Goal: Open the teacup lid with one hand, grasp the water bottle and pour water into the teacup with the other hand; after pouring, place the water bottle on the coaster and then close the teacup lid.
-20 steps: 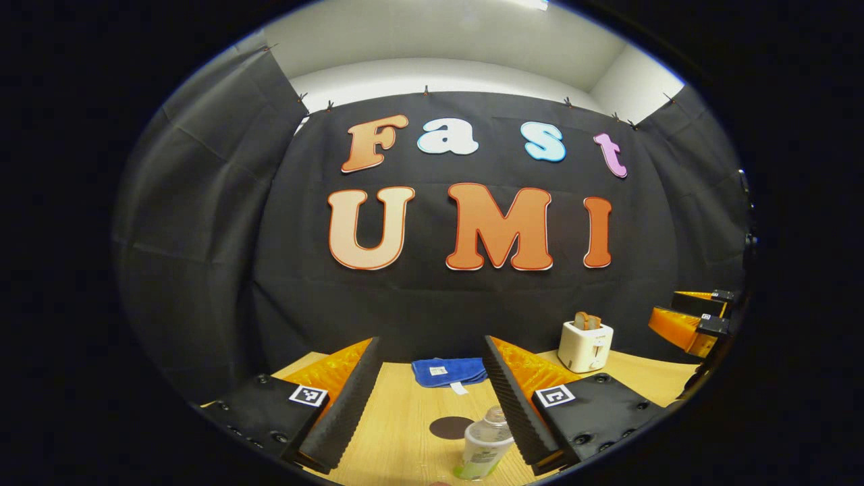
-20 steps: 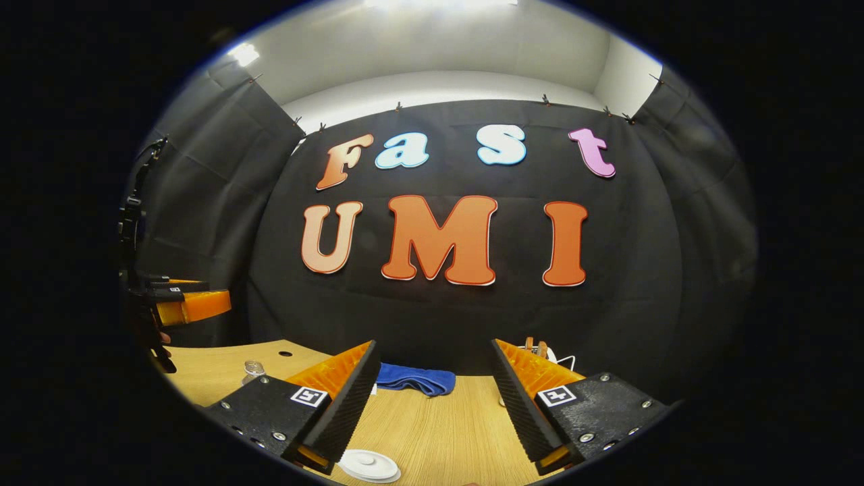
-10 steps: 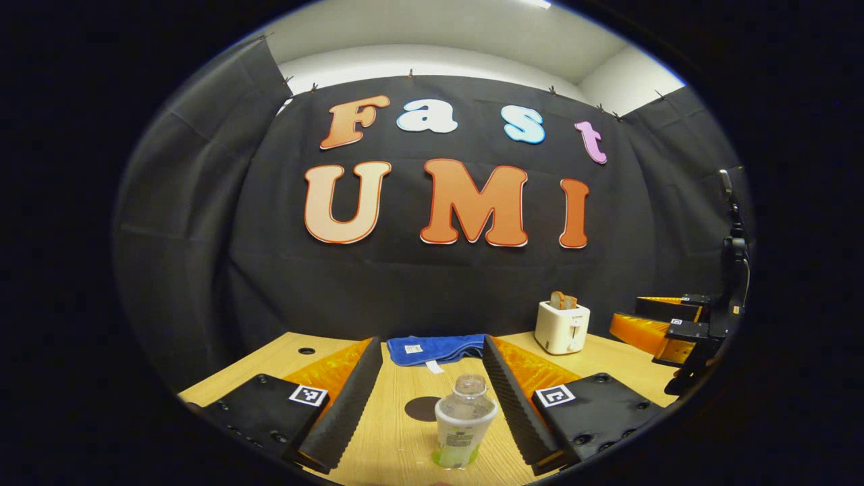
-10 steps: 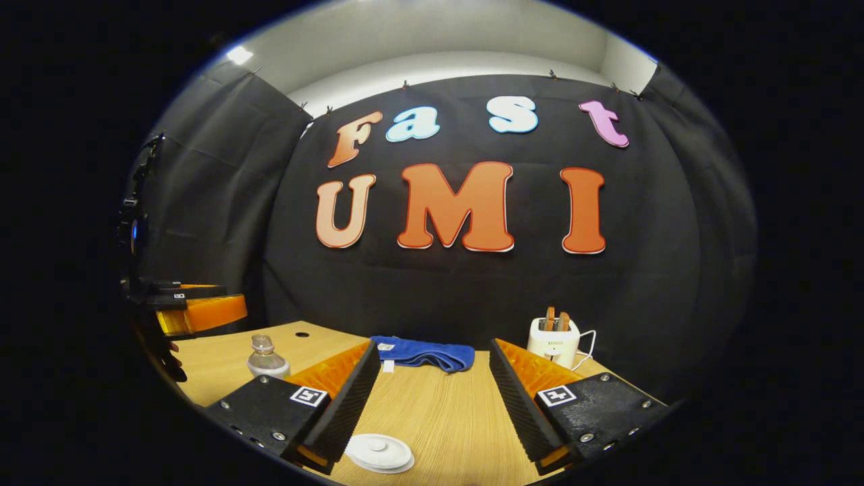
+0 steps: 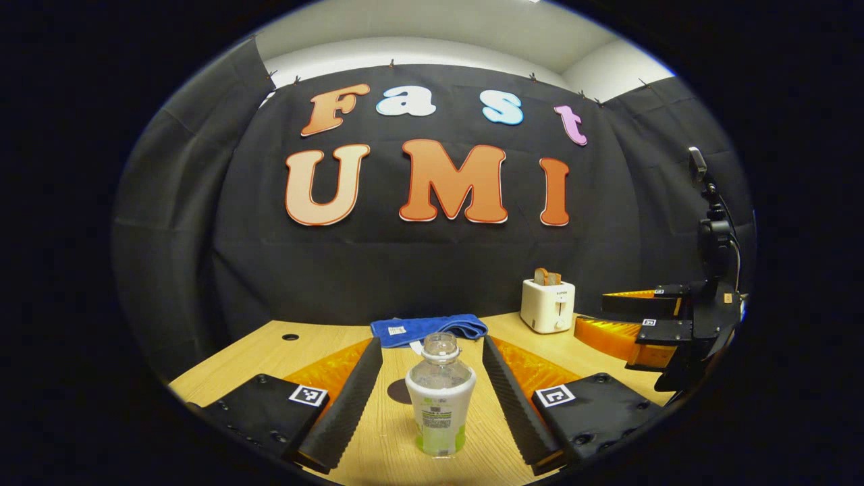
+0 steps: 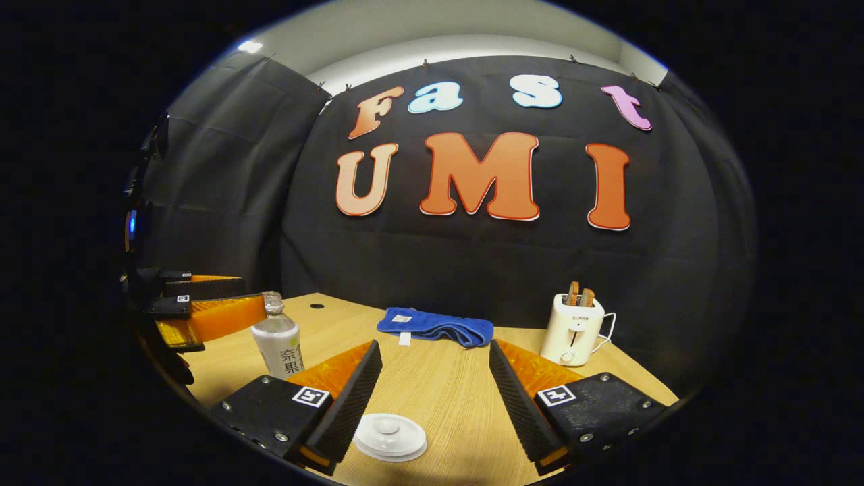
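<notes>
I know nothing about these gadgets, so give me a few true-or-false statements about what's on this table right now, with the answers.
1. The water bottle stands upright between the left gripper's open fingers. True.
2. The bottle has its cap screwed on. False: its mouth is open, with no cap on it.
3. A blue cloth lies at the back of the table near the wall. True.
4. The toaster is empty. False: slices of toast stick out of its top.
5. The right gripper is clamped on the white lid. False: its fingers are apart, and the lid lies flat on the table by one finger.
6. A dark round coaster lies on the table behind the bottle. True.
</notes>
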`<state>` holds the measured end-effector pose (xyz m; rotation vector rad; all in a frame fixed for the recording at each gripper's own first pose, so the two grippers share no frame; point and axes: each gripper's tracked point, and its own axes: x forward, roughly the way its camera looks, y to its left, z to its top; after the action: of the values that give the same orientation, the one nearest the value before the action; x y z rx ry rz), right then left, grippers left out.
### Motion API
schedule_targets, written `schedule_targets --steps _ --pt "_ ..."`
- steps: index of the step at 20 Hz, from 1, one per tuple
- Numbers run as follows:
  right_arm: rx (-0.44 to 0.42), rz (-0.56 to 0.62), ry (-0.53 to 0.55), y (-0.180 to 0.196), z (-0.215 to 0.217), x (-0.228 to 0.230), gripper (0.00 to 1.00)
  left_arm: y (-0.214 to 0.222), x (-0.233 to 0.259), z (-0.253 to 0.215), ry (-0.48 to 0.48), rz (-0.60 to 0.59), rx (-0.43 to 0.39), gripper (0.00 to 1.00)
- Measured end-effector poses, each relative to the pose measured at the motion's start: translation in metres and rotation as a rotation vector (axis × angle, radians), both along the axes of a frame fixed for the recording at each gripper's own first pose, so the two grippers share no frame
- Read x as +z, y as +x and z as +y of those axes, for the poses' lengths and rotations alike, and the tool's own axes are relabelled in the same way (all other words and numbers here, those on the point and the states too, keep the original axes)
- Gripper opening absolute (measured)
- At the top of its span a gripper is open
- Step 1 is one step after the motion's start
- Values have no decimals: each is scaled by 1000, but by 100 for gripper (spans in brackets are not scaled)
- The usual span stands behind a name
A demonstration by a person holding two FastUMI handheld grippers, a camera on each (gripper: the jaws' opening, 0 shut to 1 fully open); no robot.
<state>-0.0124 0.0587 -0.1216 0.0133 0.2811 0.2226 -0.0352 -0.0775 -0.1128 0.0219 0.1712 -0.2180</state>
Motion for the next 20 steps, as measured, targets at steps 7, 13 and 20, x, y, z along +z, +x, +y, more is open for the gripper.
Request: schedule_targets --steps 7,13,20 --pt "82 115 -3 -15 25 -41 85 -5 -43 -10 48 81 -28 96" --pt "155 188 -55 -30 42 -74 69 -5 -64 -9 69 132 -28 96" --pt "171 258 -102 -34 42 -103 45 -6 -79 -7 82 169 -23 96"
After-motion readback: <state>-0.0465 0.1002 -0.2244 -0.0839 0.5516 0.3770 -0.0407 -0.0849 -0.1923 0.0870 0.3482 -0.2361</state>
